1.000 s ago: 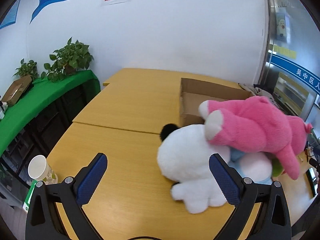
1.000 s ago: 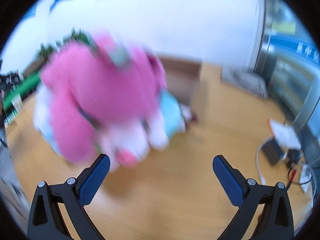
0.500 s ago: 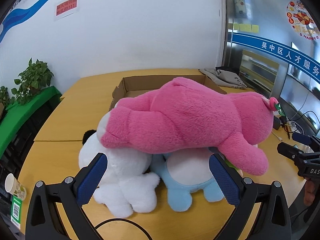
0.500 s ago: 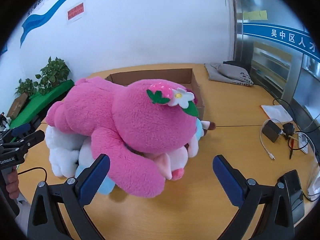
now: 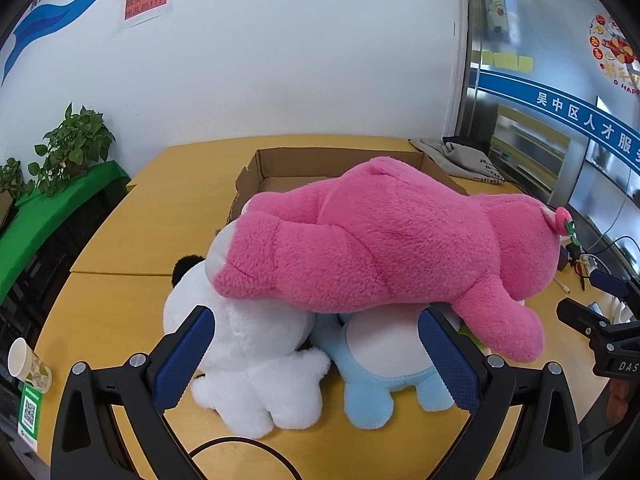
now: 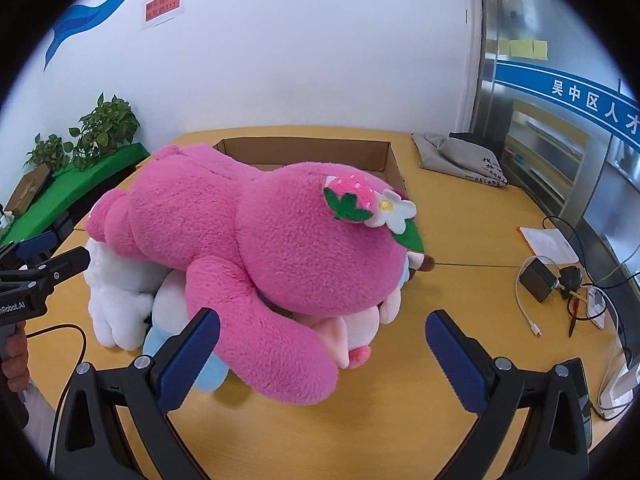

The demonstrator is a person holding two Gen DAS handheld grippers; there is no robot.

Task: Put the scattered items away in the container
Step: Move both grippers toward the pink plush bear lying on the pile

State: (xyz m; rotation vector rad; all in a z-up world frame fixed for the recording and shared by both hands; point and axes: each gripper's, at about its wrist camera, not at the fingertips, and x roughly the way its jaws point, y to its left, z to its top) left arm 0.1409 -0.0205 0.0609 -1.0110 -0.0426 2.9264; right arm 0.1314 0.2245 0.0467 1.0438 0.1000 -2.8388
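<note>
A: Report the jaws, then work outward.

B: The left gripper [image 5: 316, 356] is standing with its jaws spread wide and gripping nothing; the right gripper [image 6: 322, 354] is likewise gaping and empty; both are hovering just short of the toy pile on the table [image 5: 120, 240].

A: What is lying between and beyond them?

B: The pink plush [image 6: 248, 248] is sprawling face-down across the white plush [image 5: 240, 344] and the blue plush [image 5: 384, 364]; the cardboard box [image 5: 320, 164] is sitting open directly behind the pile, touching or nearly touching it; which one, I cannot tell.

A: Handling properties?

B: Judging by the fur and sag, all three are looking light, soft and compressible, non-fragile and not slippery; the bulk is exceeding the jaw span, so a body grasp is looking unworkable.

A: Recommended hold?

B: Pinching a limb is probably best: the pink plush's near arm [image 6: 264, 344] for the right side, its leg [image 5: 256, 256] for the left; the toy is likely to droop when lifted.
</note>
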